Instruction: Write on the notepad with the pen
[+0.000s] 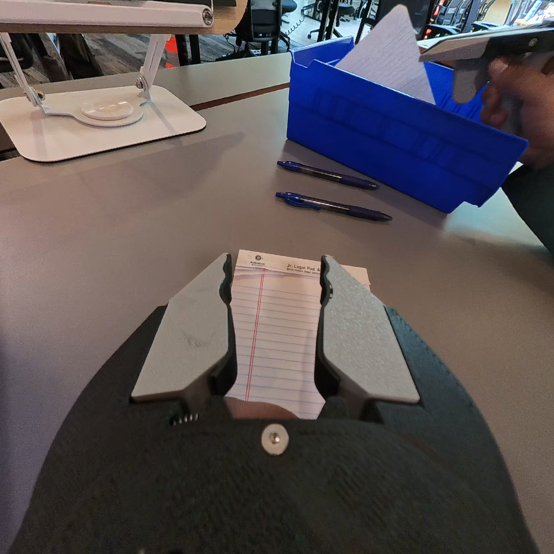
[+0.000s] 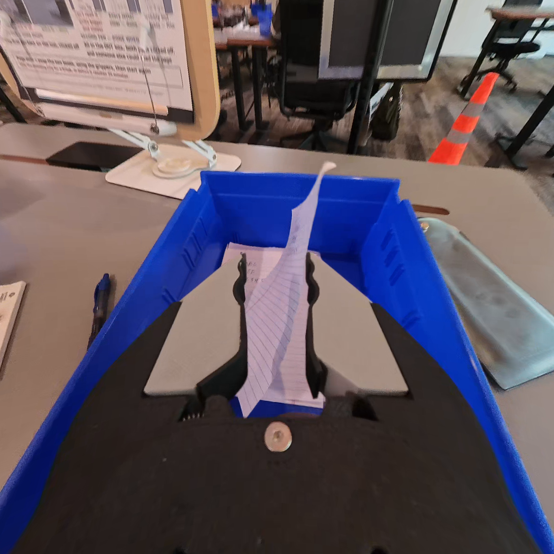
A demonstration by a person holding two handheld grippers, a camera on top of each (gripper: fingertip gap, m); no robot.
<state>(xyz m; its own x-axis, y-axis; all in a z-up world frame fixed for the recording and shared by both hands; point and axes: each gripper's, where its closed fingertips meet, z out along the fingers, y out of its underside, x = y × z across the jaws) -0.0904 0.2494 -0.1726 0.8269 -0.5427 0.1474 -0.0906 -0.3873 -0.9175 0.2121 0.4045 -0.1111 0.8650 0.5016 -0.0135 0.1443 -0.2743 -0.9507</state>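
- Notepad (image 1: 275, 329), a white lined paper pad with a red margin line and a printed header strip, lies flat on the grey table top (image 1: 120, 239), directly under the left gripper (image 1: 275, 269).
- The left gripper has two grey plastic fingers (image 1: 192, 329) on a black body. They stand apart, released, one over each side of the pad, and nothing is between them.
- Two blue retractable pens with clear barrels lie on the table beyond the pad, near each other and almost parallel. The nearer pen (image 1: 332, 207) is well apart from the pad; the farther pen (image 1: 326, 175) lies just beside the blue bin.
- A blue plastic storage bin (image 1: 389, 141) stands on the table to the right of the pens.
- The right gripper (image 2: 274, 257) is over the open bin. A loose lined paper sheet (image 2: 278, 323) stands curled between its fingers, and its top corner rises above the far wall of the bin. The fingers are parted with a gap, and I cannot tell if they press the sheet or only stand around it.
- Under this sheet, other white papers (image 2: 257, 260) with some handwriting lie on the bottom of the bin.
- In the left wrist view, the right gripper (image 1: 467, 72) shows blurred at the upper right, with a person's hand (image 1: 515, 99) on it.
- A white metal monitor stand (image 1: 99, 120) rests on the far left part of the table.
- A grey flat pouch (image 2: 485, 305) lies on the table right of the bin.
- An orange traffic cone (image 2: 464, 120) stands on the floor behind the table.
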